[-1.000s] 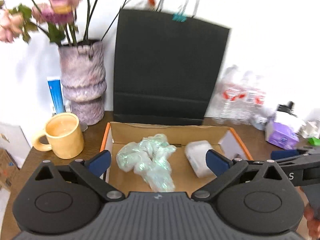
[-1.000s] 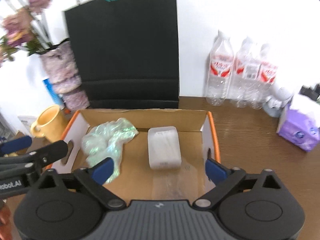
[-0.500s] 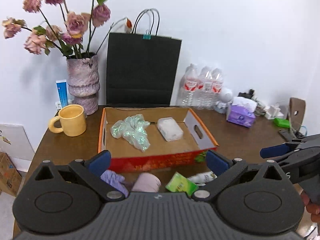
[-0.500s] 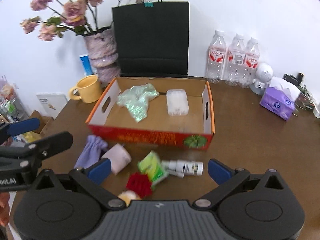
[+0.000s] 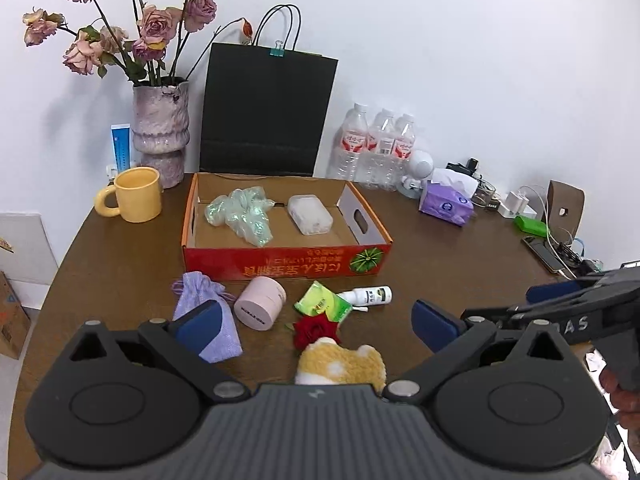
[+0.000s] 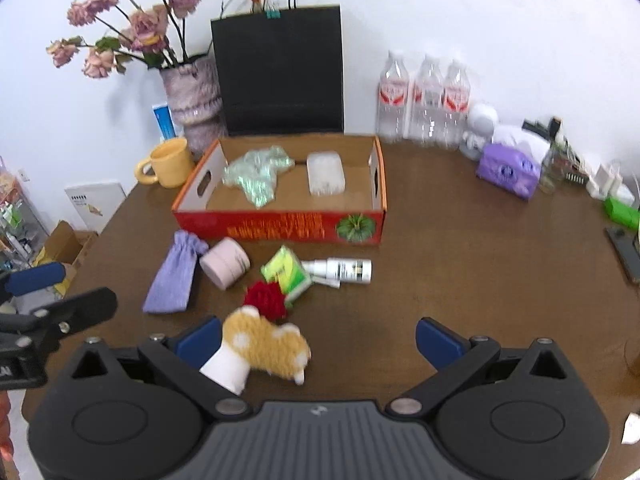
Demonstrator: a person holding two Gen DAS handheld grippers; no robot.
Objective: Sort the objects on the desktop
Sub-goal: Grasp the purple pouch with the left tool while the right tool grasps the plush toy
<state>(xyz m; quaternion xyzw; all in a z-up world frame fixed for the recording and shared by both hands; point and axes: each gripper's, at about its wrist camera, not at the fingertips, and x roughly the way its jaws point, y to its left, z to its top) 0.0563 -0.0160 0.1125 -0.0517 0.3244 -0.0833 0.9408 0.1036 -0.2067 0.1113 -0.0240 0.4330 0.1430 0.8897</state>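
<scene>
A red cardboard box (image 5: 280, 266) (image 6: 280, 226) holds a crumpled green film bag (image 5: 242, 214) and a white pack (image 5: 310, 214). In front of it on the table lie a lilac pouch (image 5: 200, 292) (image 6: 174, 276), a pink round jar (image 5: 260, 307) (image 6: 225, 263), a green packet (image 5: 323, 302) (image 6: 286, 270), a white spray bottle (image 5: 368, 295) (image 6: 344, 270), a red rose head (image 5: 314, 330) (image 6: 266, 300) and an orange plush toy (image 5: 340, 364) (image 6: 264, 346). My left gripper (image 5: 316, 326) and right gripper (image 6: 318, 340) are both open and empty, held above the near table edge.
A yellow mug (image 5: 136, 196), a vase of flowers (image 5: 160, 132), a black paper bag (image 5: 264, 112), water bottles (image 5: 376, 148) and a purple tissue pack (image 5: 446, 204) stand around the box. Phones, chargers and cables (image 5: 544, 240) lie at the right.
Both grippers have pulled back and up from over the box, so the loose objects in front of it have come into view. Both stay open.
</scene>
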